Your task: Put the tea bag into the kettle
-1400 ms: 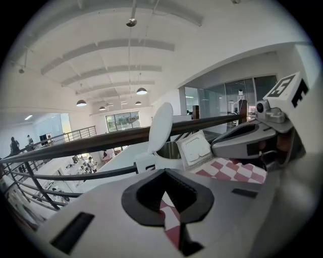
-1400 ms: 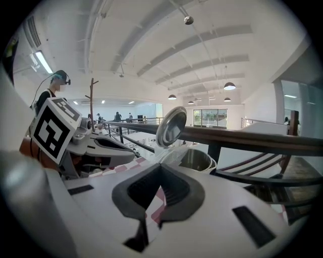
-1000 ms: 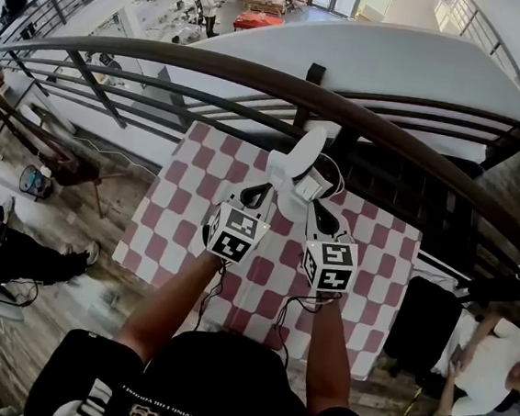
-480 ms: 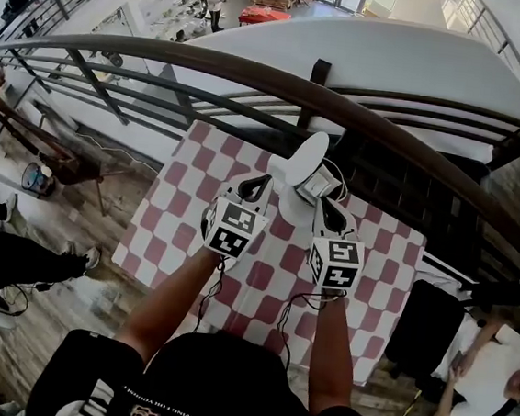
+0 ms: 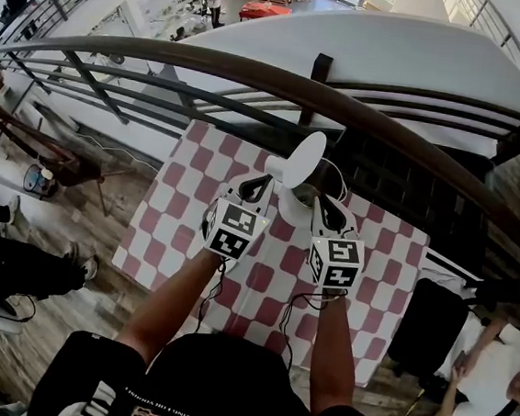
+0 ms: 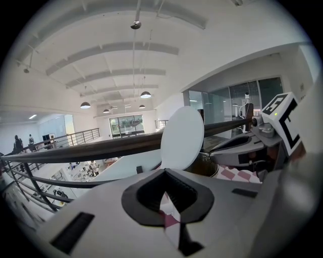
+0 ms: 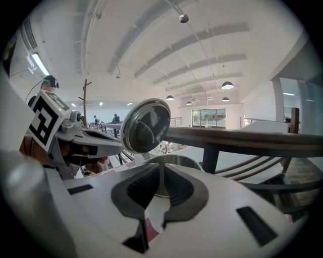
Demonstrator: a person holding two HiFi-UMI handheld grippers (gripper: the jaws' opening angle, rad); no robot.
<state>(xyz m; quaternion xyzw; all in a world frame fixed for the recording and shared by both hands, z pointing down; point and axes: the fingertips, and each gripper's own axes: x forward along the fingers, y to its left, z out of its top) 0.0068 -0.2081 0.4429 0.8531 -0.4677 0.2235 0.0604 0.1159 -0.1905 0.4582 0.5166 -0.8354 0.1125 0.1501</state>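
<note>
Setting: mezzanine edge behind a dark curved handrail [image 5: 211, 59]; a small table [image 5: 172, 212] with a red-and-white checked top is pushed up against it.
Kettle [image 5: 293, 208]: round white body, standing on the table between the two tools; the steel-lined mouth is uncovered and faces the right gripper view.
Lid [image 5: 300, 157]: round disc, matt white outside, polished steel underneath; tipped up steeply beside the mouth.
Left gripper [image 6: 164, 175]: jaws drawn in, tips meeting at the lid's lower rim. It seems to pinch that rim and prop the lid up, though the contact is too small to confirm.
Right gripper [image 7: 162, 170]: jaws nearly together, with only a slim hollow between the ribbed black pads [image 7: 139, 189]; aimed at the mouth from just beside it.
Tea bag [image 7: 162, 184]: a thin pale strip, edge-on, between the right pads. I take it for the bag or its string, without certainty. Not visible from the head view.
Handling: a paper bag is near weightless and soft, and tears if crushed or snagged. A light pinch at the top edge or tag suits it, so the body hangs free and drops straight.
Release: the tips need to be over the steel rim before they part; limp paper may cling to a ribbed pad.
Risk: the lid could fall shut if the left hold slips, as the smooth rim offers little to bite on.
</note>
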